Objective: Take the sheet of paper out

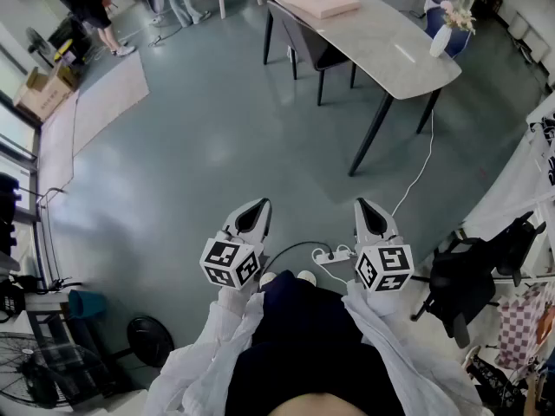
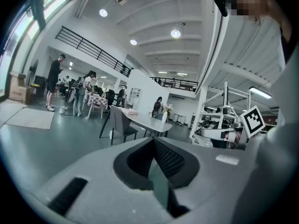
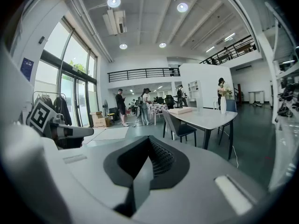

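Observation:
No loose sheet of paper shows in any view. A flat pinkish box lies on the far end of the grey table; it also appears in the right gripper view as the box. I stand well back from the table, over the bare floor. My left gripper and right gripper are held side by side in front of my body, pointing toward the table. Both are shut with nothing between the jaws, as the left gripper and right gripper show in their own views.
A dark chair is tucked under the table, and a white vase stands at its near end. A power strip with a cable lies on the floor by my feet. A black chair and clothes racks stand right; people are far left.

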The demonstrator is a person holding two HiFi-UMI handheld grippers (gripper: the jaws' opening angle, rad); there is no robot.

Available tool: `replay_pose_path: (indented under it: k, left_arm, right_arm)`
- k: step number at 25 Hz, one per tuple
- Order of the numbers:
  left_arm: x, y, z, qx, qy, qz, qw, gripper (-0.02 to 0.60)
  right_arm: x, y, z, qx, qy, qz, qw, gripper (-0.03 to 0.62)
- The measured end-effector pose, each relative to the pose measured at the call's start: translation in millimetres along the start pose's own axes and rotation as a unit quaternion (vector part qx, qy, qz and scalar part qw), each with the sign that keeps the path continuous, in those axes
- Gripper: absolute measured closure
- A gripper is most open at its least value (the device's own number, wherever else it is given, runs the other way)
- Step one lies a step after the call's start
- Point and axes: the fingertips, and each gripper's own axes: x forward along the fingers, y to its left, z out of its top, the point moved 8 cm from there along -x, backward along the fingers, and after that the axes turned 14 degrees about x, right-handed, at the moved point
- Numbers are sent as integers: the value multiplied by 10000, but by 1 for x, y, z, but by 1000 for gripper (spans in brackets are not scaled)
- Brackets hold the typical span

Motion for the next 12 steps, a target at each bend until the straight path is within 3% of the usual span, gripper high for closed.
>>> replay_pose_path:
  k: [12]
  left_arm:
    - [0,-3,6,152,71,58,9998,583]
  right_arm:
    - [-1,-2,0,251,36,66,9997,582]
